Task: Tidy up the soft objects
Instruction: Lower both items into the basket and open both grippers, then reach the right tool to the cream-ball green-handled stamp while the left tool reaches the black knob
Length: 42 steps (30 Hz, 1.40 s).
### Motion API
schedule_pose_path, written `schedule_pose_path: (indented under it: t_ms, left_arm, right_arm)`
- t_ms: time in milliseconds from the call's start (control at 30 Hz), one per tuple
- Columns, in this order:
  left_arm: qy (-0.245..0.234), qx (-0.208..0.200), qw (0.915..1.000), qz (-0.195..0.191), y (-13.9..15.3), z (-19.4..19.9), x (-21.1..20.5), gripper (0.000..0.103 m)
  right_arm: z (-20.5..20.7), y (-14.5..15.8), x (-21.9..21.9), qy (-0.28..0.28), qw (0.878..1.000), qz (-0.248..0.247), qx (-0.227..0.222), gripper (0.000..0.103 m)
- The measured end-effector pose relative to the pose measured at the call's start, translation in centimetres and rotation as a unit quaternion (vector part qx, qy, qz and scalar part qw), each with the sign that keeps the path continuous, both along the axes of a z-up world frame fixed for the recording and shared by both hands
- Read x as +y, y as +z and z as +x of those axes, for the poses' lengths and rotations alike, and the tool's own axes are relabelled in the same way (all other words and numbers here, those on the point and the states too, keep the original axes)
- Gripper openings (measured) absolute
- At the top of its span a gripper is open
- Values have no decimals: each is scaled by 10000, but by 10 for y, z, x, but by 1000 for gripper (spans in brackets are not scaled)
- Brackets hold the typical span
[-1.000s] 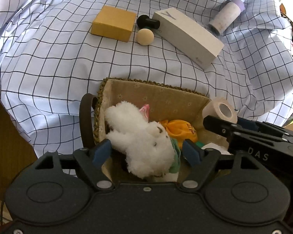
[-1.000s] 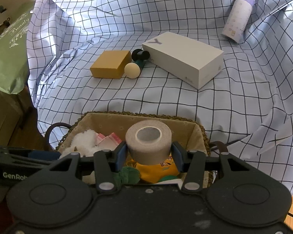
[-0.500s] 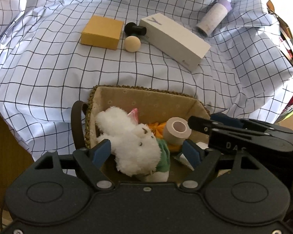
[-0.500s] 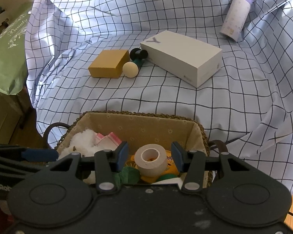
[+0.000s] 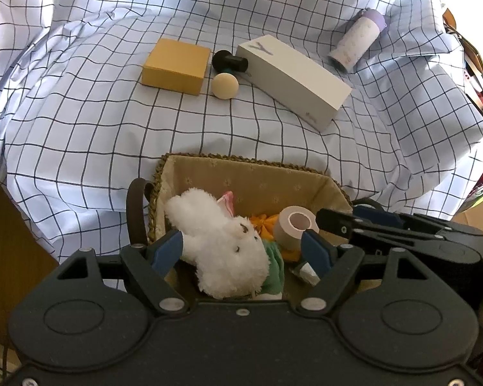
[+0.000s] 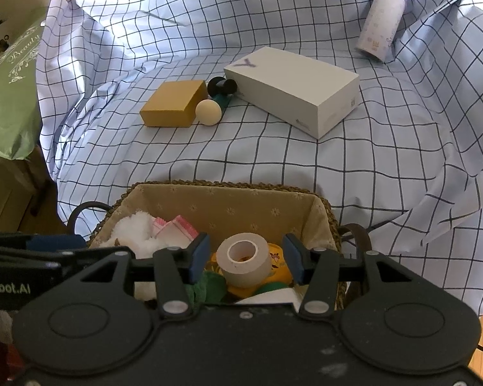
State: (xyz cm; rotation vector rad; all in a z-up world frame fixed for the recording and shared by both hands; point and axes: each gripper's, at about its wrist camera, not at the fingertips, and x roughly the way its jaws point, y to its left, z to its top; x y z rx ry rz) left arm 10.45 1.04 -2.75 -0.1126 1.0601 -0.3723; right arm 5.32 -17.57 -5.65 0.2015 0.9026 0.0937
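A woven basket (image 5: 241, 160) (image 6: 228, 186) with a beige lining stands on the checked cloth near me. In it lie a white plush rabbit (image 5: 222, 251) (image 6: 135, 228), an orange soft toy (image 5: 264, 222) and a beige tape roll (image 5: 293, 225) (image 6: 244, 263). My left gripper (image 5: 241, 244) hovers open over the basket; the rabbit lies between its jaws, clear of the right pad. My right gripper (image 6: 246, 244) is above the tape roll with its jaws opening, and the pads do not touch the roll. The right gripper's fingers (image 5: 338, 223) reach in from the right in the left wrist view.
Farther back on the cloth lie a yellow box (image 5: 175, 66), a cream ball (image 5: 224, 86), a black dumbbell-like piece (image 5: 230, 61), a long white box (image 5: 293, 77) and a lilac-capped bottle (image 5: 357, 43). A green bag (image 6: 9, 96) stands off the cloth's left edge.
The tape roll left the right gripper's pads and dropped into the basket onto the orange toy. The right jaws have spread slightly. The left gripper's view has pulled back a little.
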Motion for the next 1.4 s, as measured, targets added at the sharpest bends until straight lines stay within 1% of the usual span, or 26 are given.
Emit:
schedule_pose_path:
  t_ms: [433, 800, 1167, 1400]
  left_arm:
    - [34, -174, 9998, 36, 5, 14, -5, 76]
    - [115, -322, 9994, 85, 8, 32, -6, 76]
    - [312, -356, 9988, 86, -2, 61, -8, 76]
    - [419, -304, 9986, 98, -9, 80, -8, 76]
  right_arm:
    - [4, -3, -2, -59, 10000, 24, 56, 53]
    - [17, 0, -7, -135, 9999, -21, -12, 53]
    - [42, -2, -10, -191, 9997, -130, -42, 53]
    - [72, -2, -10, -200, 9995, -208, -121, 53]
